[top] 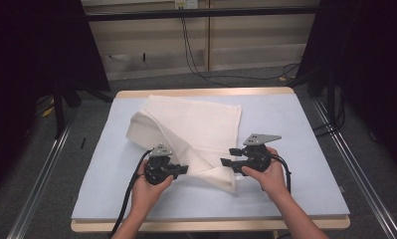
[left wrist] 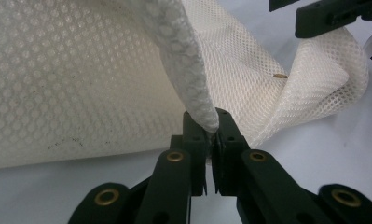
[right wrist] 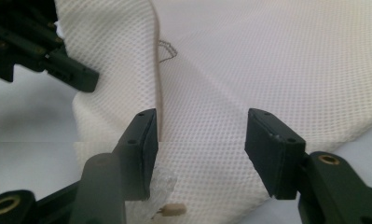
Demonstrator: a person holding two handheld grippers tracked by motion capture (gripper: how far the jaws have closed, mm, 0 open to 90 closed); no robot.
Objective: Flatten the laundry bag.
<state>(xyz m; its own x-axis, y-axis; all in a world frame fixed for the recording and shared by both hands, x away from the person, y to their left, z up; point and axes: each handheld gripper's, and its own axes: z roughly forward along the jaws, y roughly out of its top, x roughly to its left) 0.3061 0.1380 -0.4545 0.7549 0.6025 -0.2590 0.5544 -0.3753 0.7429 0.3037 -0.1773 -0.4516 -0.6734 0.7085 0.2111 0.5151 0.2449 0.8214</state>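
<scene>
My left gripper [left wrist: 212,140] pinching the white mesh cloth's [top: 196,127] hemmed edge, cloth spread mid-table on the blue mat [top: 295,149], my right gripper [right wrist: 200,149] jaws apart over its near corner, gripping nothing

Cloth [top: 196,134] on the table [top: 295,149], left gripper [top: 182,170] and right gripper [top: 225,162] at its near edge

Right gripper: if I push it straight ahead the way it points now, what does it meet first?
Most likely the white mesh cloth: the right gripper has open jaws, with the fabric spread directly ahead. The left gripper sits farther along, though depth is uncertain.
</scene>
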